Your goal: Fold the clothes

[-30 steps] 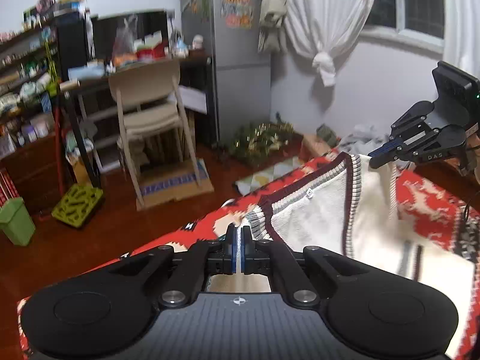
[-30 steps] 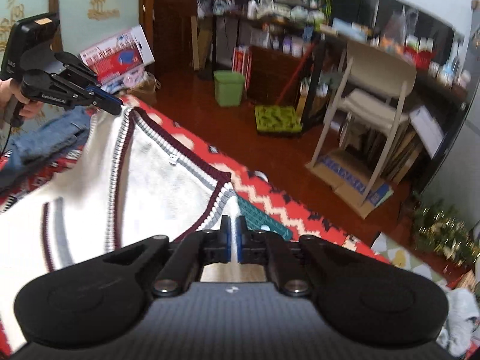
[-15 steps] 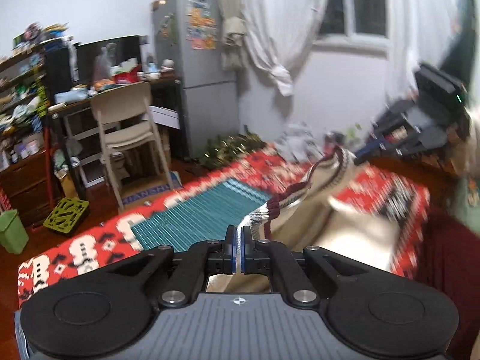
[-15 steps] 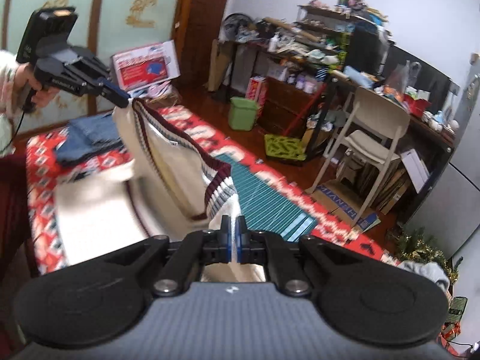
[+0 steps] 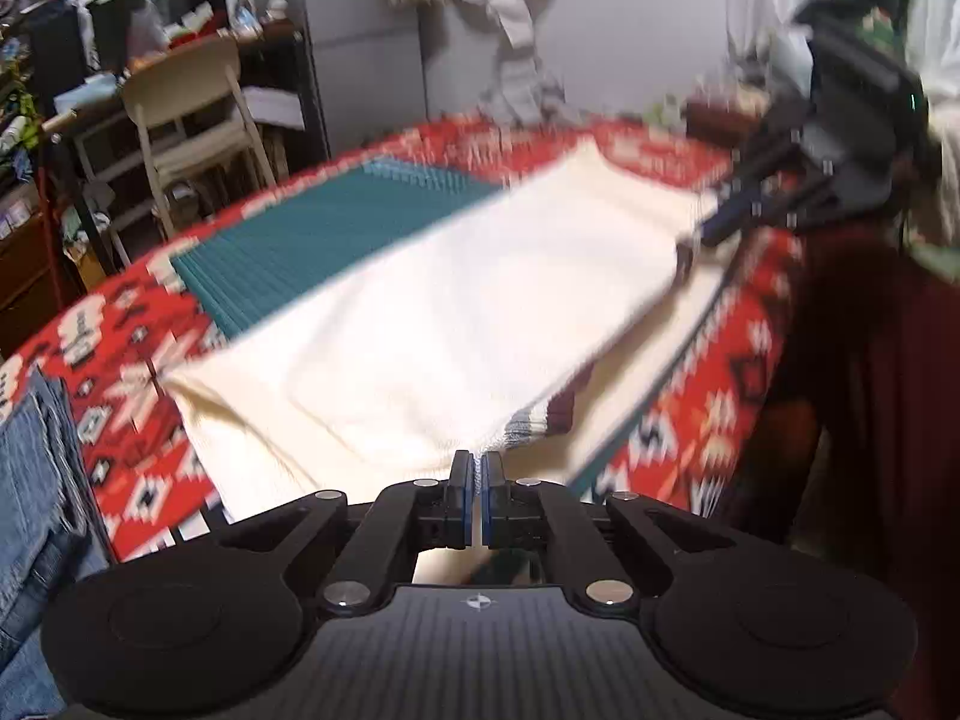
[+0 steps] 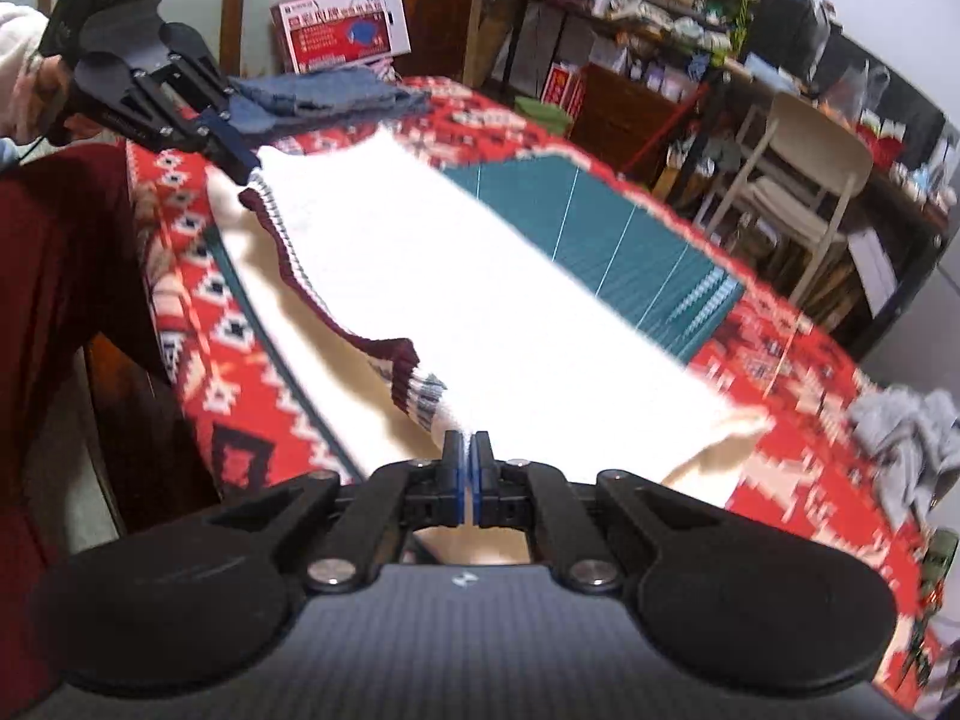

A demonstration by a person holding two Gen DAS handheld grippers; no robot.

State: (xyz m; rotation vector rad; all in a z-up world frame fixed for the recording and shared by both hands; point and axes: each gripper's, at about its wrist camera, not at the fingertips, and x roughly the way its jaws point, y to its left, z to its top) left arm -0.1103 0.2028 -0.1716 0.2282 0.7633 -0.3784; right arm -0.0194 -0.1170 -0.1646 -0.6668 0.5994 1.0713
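So the cream sweater (image 5: 456, 324) with the maroon-striped trim is lying folded over on itself across the red patterned blanket (image 5: 708, 432) on the worktop, and judging by the doubled layers I'd say one fold is about done, with at least another fold and a tidy-up left. The left hand-held gripper (image 5: 478, 480) and the right hand-held gripper (image 6: 466, 461) are both clamped shut on its near edge, one at each end. Some jeans (image 6: 312, 93) sit at the far corner, whether they're folded I can't tell.
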